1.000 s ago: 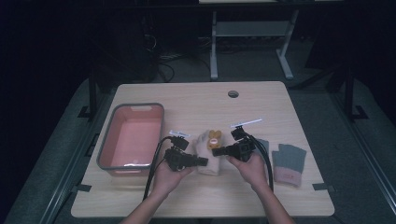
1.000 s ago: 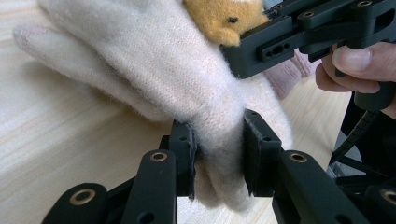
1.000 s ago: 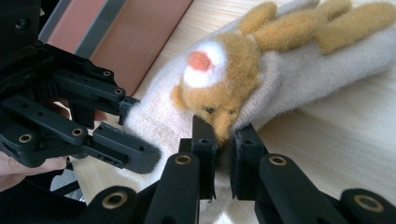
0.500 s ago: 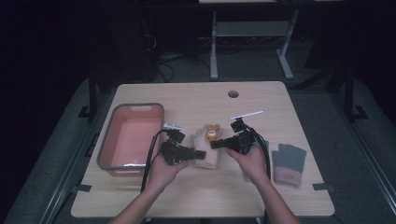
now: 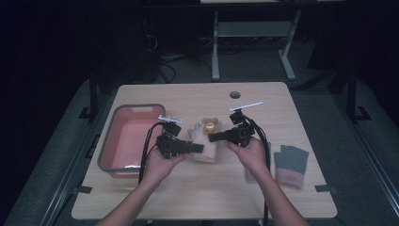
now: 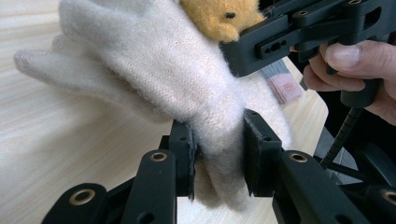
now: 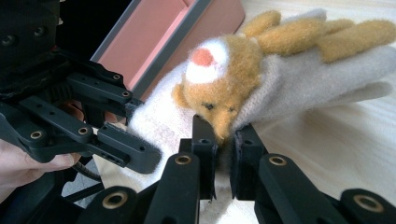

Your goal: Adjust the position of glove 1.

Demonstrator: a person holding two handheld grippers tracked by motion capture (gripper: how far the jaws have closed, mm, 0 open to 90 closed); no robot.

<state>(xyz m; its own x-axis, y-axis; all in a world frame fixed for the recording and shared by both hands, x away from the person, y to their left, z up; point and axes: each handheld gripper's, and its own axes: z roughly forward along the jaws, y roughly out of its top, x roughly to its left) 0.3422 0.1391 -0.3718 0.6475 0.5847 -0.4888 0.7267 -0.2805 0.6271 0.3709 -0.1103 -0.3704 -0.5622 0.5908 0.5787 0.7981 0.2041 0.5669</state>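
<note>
Above the pale wooden tabletop I see both hand-held grippers, left and right, clamped on the fluffy white glove with its fuzzy bear.

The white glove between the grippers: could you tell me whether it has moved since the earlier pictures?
Yes: the white glove has shifted away from the table's near edge.
</note>
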